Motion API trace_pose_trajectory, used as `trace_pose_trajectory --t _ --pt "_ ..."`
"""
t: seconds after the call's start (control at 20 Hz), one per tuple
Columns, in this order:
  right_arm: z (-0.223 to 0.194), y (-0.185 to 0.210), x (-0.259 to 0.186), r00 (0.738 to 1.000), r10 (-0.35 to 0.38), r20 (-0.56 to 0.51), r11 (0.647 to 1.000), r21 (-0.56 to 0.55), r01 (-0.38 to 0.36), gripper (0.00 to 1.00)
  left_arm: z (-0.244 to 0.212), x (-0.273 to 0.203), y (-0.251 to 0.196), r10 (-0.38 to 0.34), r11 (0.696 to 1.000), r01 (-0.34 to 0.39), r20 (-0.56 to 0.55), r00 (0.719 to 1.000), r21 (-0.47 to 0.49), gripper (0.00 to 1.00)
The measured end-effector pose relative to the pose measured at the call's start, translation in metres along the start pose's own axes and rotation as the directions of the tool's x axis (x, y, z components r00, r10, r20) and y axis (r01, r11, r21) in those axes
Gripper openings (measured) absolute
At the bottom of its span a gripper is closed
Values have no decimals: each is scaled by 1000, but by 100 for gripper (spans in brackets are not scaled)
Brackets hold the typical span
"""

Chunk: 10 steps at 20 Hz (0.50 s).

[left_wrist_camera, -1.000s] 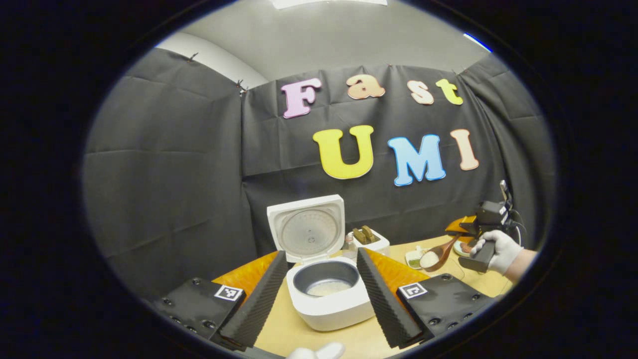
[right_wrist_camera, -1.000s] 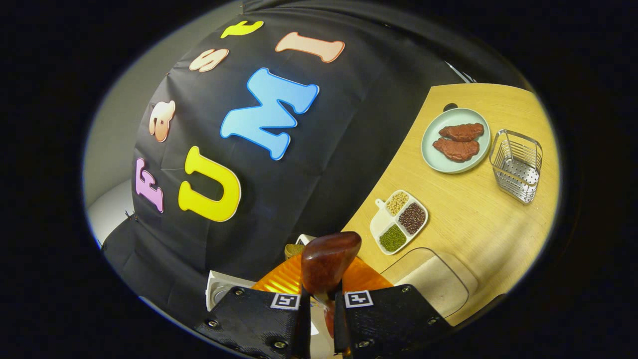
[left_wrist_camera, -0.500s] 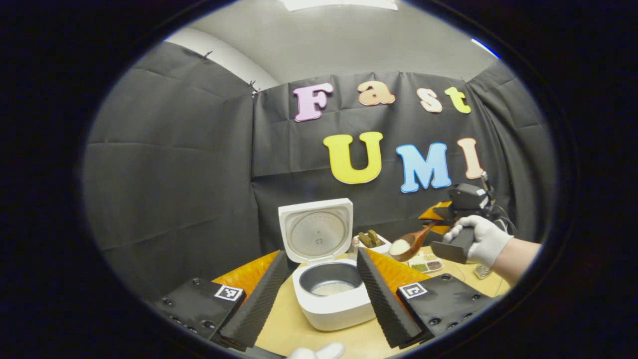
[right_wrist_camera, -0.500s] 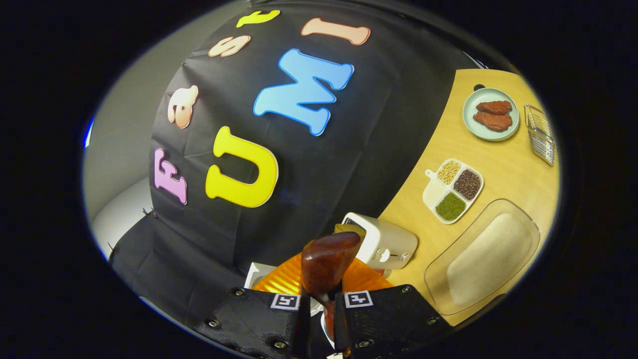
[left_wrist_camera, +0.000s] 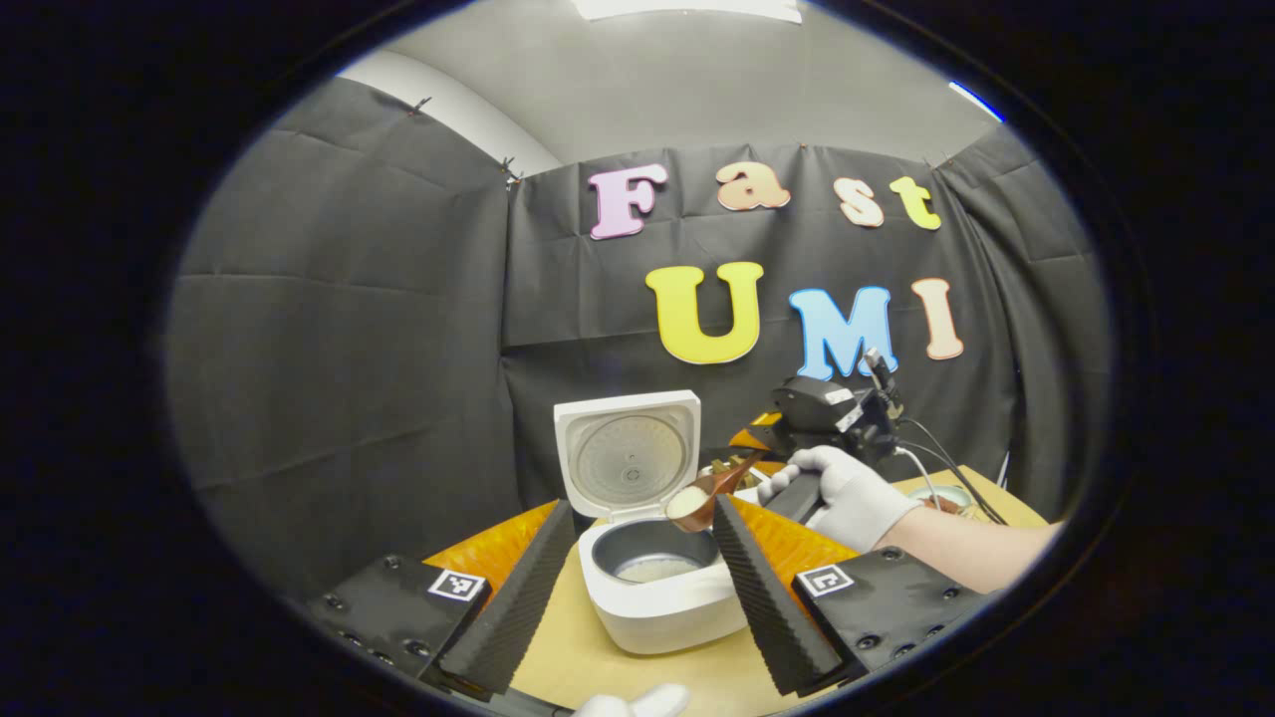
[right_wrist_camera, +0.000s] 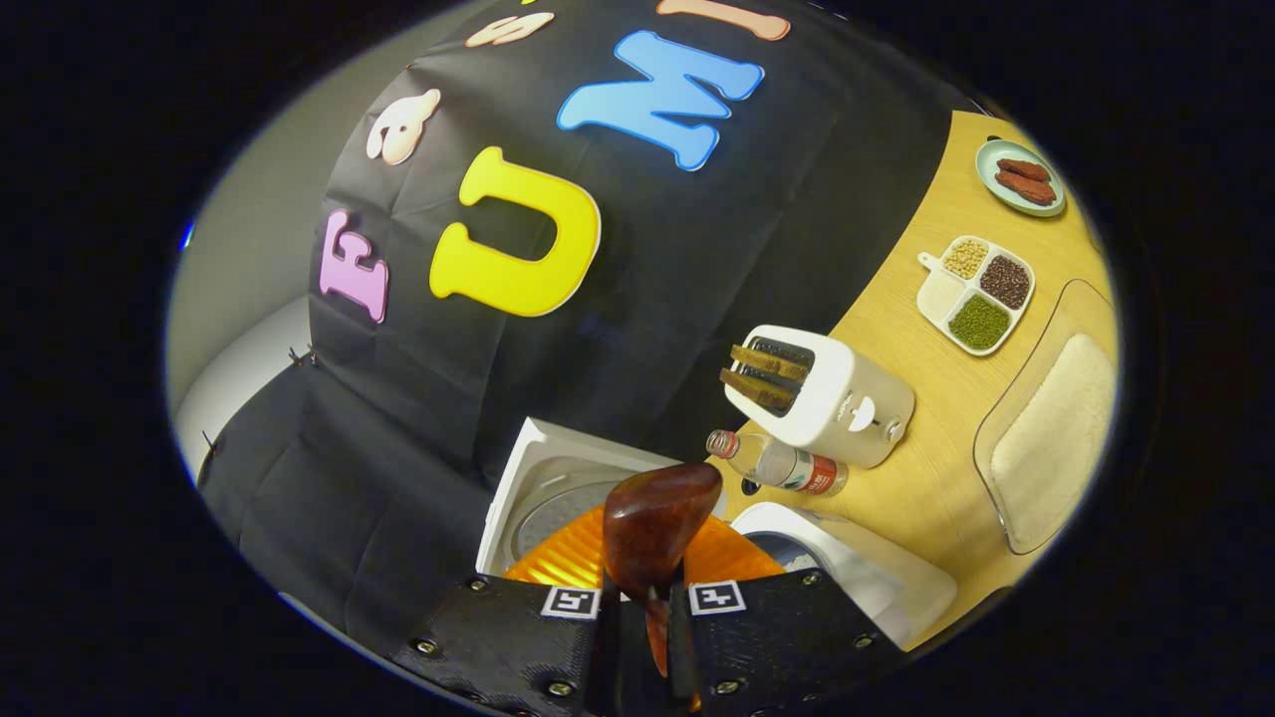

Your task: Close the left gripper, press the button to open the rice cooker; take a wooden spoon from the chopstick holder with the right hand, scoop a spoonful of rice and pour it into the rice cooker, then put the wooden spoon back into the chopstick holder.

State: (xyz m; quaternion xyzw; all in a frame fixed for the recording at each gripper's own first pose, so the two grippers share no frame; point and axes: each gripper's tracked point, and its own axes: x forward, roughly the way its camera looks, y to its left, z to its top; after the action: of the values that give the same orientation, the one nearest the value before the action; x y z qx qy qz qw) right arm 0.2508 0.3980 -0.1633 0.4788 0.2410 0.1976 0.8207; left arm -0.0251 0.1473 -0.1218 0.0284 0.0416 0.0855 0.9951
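In the left gripper view the left gripper hangs low over the bench with its jaws spread wide and empty, one ribbed finger on each side of the cooker. The cooker stands between them, its lid upright and its dark pot holding a thin white layer. It looks bulky and stable, so a tipped load should not shift it. Just above the pot's far right rim hangs the spoon, its bowl heaped with pale rice and tilted a little toward the pot. Farther right a gloved hand carries the right gripper. In the right gripper view that gripper's jaws are pressed on the handle near its end, the dark rounded knob standing up between them. The spoon looks stiff, light and glossy, so I judge it could twist between the pads if rolled fast; a hold on the handle, away from the bowl, suits it, with a slow turn of the wrist for pouring. Loose rice will slide off all at once once the bowl tips, so the bowl should be well over the pot first. To the right stand a toaster, a bottle lying beside it, and the rice tray.
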Motion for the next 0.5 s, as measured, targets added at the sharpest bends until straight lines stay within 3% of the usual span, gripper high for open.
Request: trace_pose_trajectory --t 0.1,0.2,0.5 --pt "-13 4 -1 1000 -7 -5 999 -42 6 18 -4 -1 7 17 1000 -17 -9 1000 -6 100" --pt "-17 0 3 999 -31 10 994 -109 32 18 -8 -1 15 32 999 -32 -16 999 -6 95" --pt "-28 -8 18 997 -66 42 952 -298 75 18 -20 3 29 78 997 -78 -39 996 1 95"
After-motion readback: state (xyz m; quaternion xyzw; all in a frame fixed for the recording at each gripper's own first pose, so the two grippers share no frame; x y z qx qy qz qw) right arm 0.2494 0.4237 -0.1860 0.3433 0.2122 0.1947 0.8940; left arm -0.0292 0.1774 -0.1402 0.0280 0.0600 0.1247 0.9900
